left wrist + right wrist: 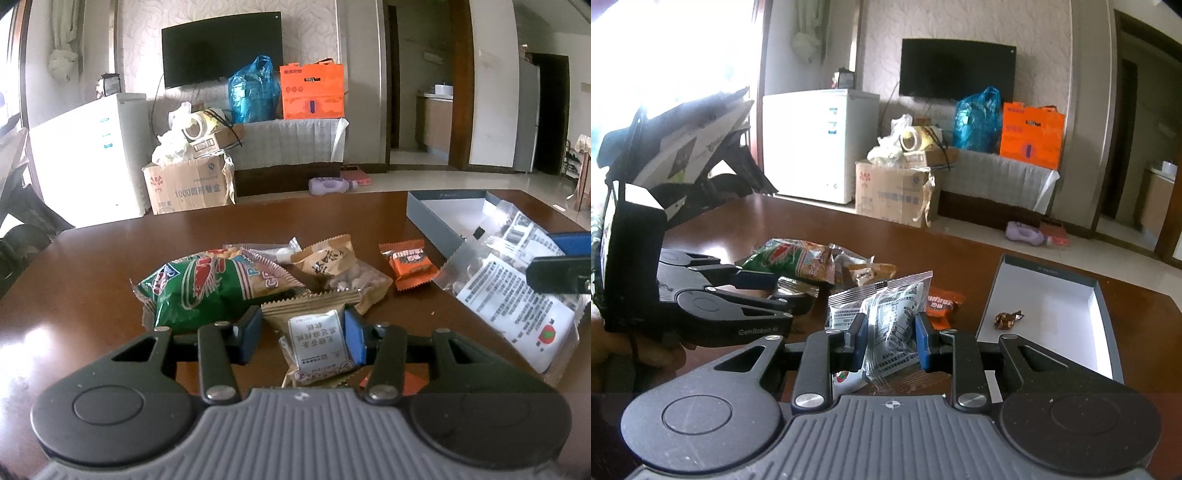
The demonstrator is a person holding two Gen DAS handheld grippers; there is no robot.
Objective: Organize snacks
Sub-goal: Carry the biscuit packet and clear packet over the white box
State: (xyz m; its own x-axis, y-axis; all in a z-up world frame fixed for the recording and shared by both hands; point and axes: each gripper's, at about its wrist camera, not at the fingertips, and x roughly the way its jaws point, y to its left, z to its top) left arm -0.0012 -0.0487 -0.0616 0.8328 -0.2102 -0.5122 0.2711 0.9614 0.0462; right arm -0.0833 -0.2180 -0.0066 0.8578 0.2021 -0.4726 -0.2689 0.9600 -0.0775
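Snacks lie on a brown table (92, 266). My left gripper (301, 334) is open around a small tan packet with a white label (317, 347), which touches its right pad. A green prawn cracker bag (207, 288) lies just beyond it. My right gripper (891, 341) is shut on a clear silver bag with printed text (890, 321), which also shows in the left wrist view (517, 295). An open grey box (1052, 314) at the right holds one brown wrapped candy (1008, 319). An orange packet (410, 264) and a tan nut bag (343, 266) lie in between.
The left gripper body (713, 306) sits close on the left in the right wrist view. Beyond the table's far edge stand a white freezer (92, 162), a cardboard carton (188, 188) and a low cabinet with a blue bag and an orange bag.
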